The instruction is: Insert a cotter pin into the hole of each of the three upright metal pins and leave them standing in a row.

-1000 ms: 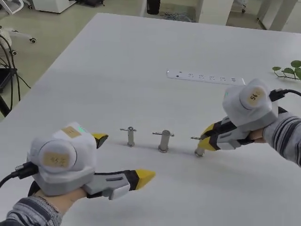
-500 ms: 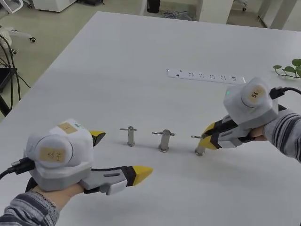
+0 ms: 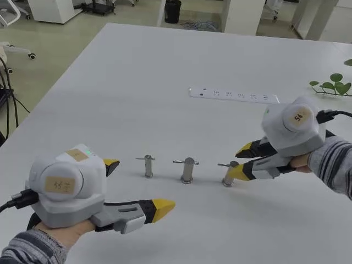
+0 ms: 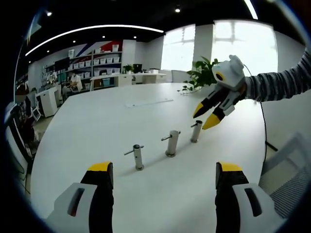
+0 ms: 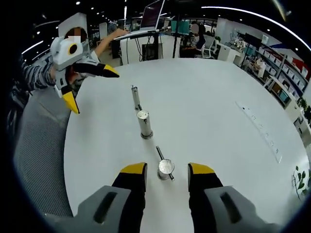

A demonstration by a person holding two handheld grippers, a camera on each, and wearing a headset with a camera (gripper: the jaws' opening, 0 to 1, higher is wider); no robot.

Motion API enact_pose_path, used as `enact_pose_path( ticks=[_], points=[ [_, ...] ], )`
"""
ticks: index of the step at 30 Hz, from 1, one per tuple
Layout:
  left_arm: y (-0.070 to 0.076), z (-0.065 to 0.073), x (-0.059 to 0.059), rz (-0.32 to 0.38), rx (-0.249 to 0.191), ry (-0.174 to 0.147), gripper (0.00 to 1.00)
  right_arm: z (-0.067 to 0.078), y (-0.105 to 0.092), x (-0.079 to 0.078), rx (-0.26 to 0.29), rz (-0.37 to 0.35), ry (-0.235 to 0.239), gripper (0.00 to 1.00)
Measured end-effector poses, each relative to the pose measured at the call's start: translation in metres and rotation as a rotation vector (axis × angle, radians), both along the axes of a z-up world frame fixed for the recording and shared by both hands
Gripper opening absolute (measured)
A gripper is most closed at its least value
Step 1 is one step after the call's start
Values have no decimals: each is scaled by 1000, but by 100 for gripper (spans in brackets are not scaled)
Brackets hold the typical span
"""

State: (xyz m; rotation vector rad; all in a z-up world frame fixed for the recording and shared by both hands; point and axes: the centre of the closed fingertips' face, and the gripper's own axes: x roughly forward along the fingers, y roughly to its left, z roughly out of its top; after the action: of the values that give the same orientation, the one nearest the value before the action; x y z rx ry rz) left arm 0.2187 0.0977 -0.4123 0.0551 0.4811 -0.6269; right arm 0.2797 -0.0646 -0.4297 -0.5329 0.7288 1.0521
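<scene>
right tongs (image 3: 238,162) released, jaws open either side of the end pin (image 3: 229,176), not touching it. left tongs (image 3: 137,184) released too, over the worktop (image 3: 165,82), apart from the row. middle pin (image 3: 187,171) and left pin (image 3: 148,166) alongside, all three upright, cotter (image 3: 223,164) through each.

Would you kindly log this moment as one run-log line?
metal pins: three upright in row, cotter pins in | left tool: open, clear of pins | right tool: open, jaws flanking rightmost pin

A power strip (image 3: 234,94) lies on the white table (image 3: 165,71) near a plant (image 3: 330,87).
</scene>
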Motion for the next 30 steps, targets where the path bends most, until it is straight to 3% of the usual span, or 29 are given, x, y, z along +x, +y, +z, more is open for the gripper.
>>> enact_pose_path(
  ticks=[7,10,17,23,25,30],
  points=[
    [3,6,0,6,-14,0,86,10,-7,-19,91,-112,14,38],
    [4,8,-1,9,-19,2,86,13,-11,-21,124,-157,-6,48],
    [10,11,-2,29,-39,16,88,15,-15,-33,199,-268,11,52],
    [13,13,-2,46,-48,19,90,22,-14,-41,252,-323,-7,56],
    [14,12,-3,55,-58,34,90,25,-15,-42,265,-350,-17,55],
    [15,15,-4,71,-62,26,91,32,-13,-44,308,-393,-50,60]
  ],
)
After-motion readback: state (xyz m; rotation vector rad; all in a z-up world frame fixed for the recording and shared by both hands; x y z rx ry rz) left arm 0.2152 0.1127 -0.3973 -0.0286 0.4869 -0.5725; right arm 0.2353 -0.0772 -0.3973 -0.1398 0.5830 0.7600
